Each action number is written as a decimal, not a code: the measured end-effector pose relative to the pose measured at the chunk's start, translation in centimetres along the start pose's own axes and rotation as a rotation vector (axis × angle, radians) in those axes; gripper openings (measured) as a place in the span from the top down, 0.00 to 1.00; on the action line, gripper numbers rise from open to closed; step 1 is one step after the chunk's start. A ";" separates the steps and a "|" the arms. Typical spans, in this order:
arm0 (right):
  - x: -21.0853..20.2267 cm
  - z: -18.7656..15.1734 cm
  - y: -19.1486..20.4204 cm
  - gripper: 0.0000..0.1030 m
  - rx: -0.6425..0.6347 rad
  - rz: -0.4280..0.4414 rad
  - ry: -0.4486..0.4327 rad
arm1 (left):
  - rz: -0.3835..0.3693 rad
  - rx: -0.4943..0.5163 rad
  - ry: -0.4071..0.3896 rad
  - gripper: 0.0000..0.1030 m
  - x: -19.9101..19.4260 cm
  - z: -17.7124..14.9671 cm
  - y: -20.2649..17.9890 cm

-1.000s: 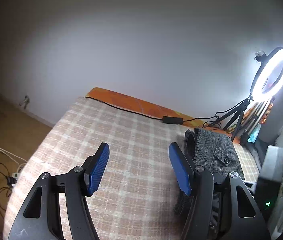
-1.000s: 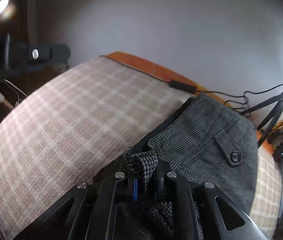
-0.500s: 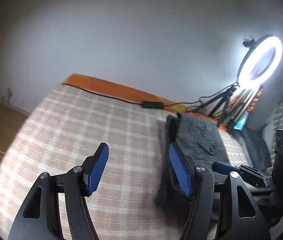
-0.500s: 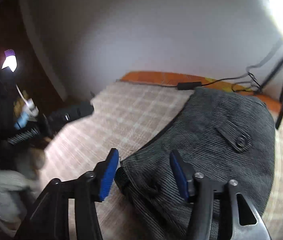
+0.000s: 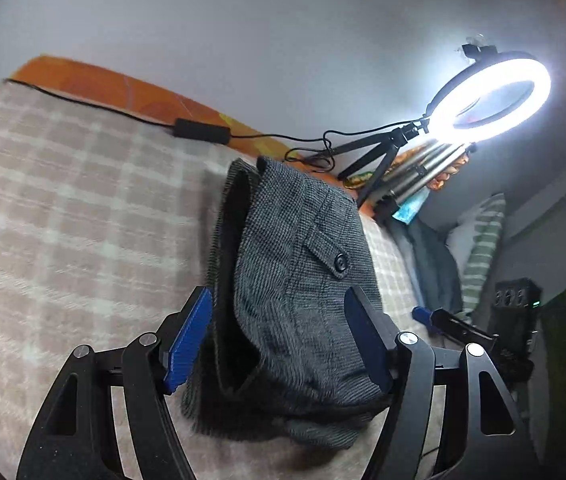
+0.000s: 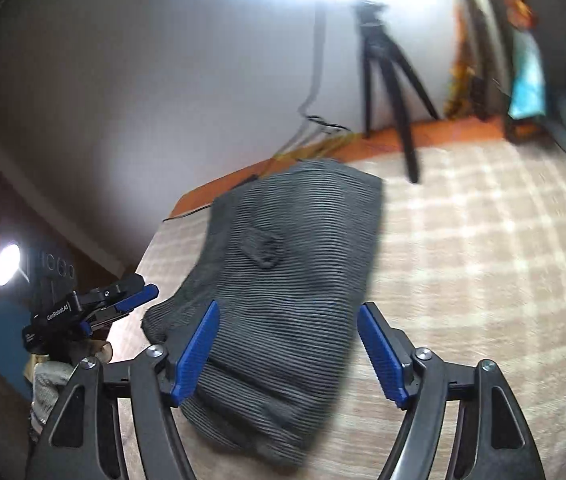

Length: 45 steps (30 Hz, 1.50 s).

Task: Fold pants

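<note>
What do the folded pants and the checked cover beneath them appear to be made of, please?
Folded pants: seemingly thick woven wool or a wool blend, matte, with a fine grey check and a slightly fuzzy nap. Checked cover: apparently soft woven cotton or similar, matte, with a pink-beige and cream plaid; the exact fibre can't be told.

A plain white wall (image 5: 243, 40) stood behind a bed under a beige checked cover (image 5: 63, 220). A lit ring light (image 5: 491, 100) on a black tripod (image 5: 379, 160) stood at the bed's far edge; its cable (image 5: 83, 102) ran along an orange border (image 5: 123, 88).
</note>
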State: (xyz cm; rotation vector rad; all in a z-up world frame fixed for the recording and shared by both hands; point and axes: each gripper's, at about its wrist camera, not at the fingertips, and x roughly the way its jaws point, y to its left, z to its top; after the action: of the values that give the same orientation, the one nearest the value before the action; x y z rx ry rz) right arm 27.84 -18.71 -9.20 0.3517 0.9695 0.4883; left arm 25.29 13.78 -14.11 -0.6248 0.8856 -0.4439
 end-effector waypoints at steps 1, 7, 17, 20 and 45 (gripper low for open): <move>0.0 0.1 -0.7 0.27 0.016 0.002 0.004 | -0.012 -0.009 0.014 0.34 0.3 0.3 0.3; -0.9 0.5 -3.5 0.26 0.055 0.018 0.021 | 0.018 -0.026 0.138 0.34 2.5 1.4 2.1; 2.3 0.9 -4.9 0.26 0.077 0.046 0.082 | -0.017 -0.044 0.233 0.34 5.1 2.5 3.2; 3.6 1.1 -5.1 0.26 0.086 0.078 0.103 | -0.042 -0.059 0.227 0.34 5.5 2.8 3.4; 7.8 2.0 -2.7 0.80 0.081 0.122 0.122 | -0.018 0.076 0.168 0.60 7.6 2.5 0.9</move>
State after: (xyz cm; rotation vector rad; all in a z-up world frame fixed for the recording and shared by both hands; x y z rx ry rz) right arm 33.84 -16.84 -14.94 0.4603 1.0923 0.5872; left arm 31.69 10.62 -17.89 -0.5314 1.0186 -0.5497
